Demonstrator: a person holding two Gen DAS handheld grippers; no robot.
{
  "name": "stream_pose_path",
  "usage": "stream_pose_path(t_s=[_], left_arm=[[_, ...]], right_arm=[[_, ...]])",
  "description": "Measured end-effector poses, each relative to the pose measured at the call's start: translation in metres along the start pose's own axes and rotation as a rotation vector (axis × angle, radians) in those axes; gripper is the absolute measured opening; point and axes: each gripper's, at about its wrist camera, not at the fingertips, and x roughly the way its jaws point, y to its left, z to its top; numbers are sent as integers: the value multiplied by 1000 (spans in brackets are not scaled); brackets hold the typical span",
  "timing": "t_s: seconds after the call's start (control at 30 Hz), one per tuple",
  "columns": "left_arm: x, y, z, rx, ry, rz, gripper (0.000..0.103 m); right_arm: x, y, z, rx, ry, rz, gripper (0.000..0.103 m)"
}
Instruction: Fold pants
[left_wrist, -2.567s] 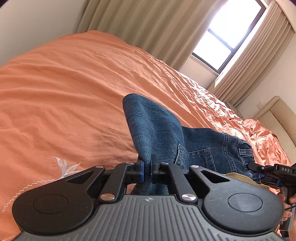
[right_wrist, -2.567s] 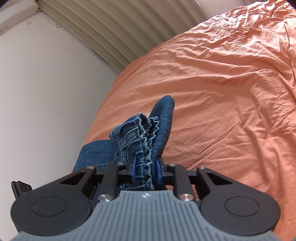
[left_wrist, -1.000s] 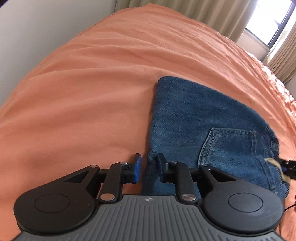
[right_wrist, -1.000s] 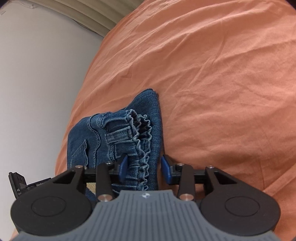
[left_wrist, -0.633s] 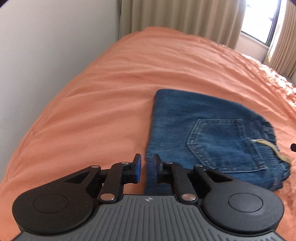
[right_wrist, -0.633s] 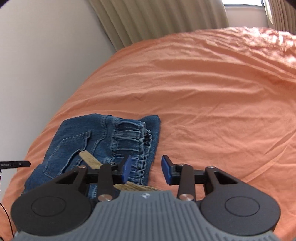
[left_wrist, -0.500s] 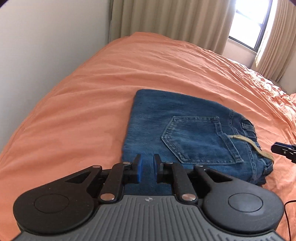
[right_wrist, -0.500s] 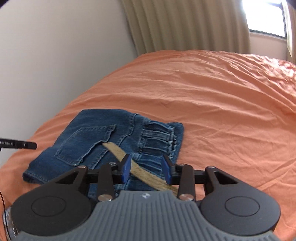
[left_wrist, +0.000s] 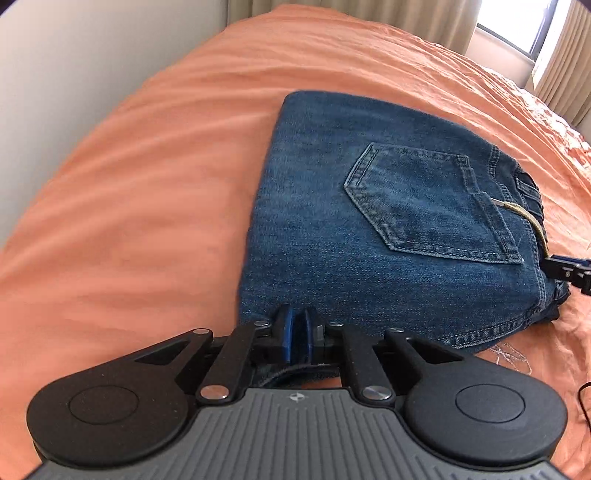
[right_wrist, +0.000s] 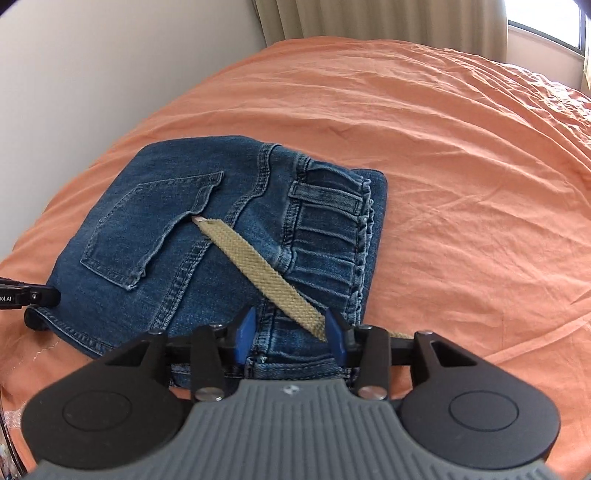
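Item: folded jeans (left_wrist: 369, 229), flat on my orange bedspread (left_wrist: 129, 192), near the wall-side edge.
My left gripper (left_wrist: 297, 338) is pinched on the near denim edge; my right gripper (right_wrist: 290, 338) stands apart over the waistband (right_wrist: 328, 225) and tan drawstring (right_wrist: 258, 269). Long axis runs left gripper to right, waistband rightward.

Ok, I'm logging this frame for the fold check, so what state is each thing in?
jeans: folded into a flat stack, back pocket up, lying on the bedspread.
drawstring: loose, lying across the jeans.
left hand-held gripper: shut on the jeans' near edge.
right hand-held gripper: open, straddling the waistband end.
bedspread: spread out, lightly wrinkled.
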Motion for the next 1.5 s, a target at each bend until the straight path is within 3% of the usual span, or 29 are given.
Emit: stream_pose_path(t_s=[0.07, 0.4, 0.6, 0.67, 0.7, 0.77, 1.03, 1.2, 1.5], left_arm=[[-17, -2, 3, 16, -27, 11, 15], [-163, -17, 25, 152, -256, 104, 30], [-254, -45, 17, 250, -392, 166, 59], [-272, -55, 5, 257, -429, 161, 77], [-279, -61, -4, 257, -451, 160, 81], [-286, -74, -23, 243, -502, 170, 93], [-270, -116, -93, 114, -609, 147, 95], [-244, -139, -111, 54, -560, 130, 95], [-194, -164, -130, 75, -432, 114, 95]], right_arm=[[-18, 2, 0, 12, -34, 32, 45], [-132, 40, -14, -31, -204, 102, 55], [-207, 62, -37, -59, -327, 120, 67], [-231, 70, -50, -72, -370, 117, 76], [-241, 73, -56, -82, -389, 114, 78], [-258, 80, -70, -105, -424, 95, 80], [-293, 90, -123, -137, -472, 7, 81], [-294, 84, -144, -98, -445, -20, 81], [-256, 84, -157, -93, -351, -78, 81]])
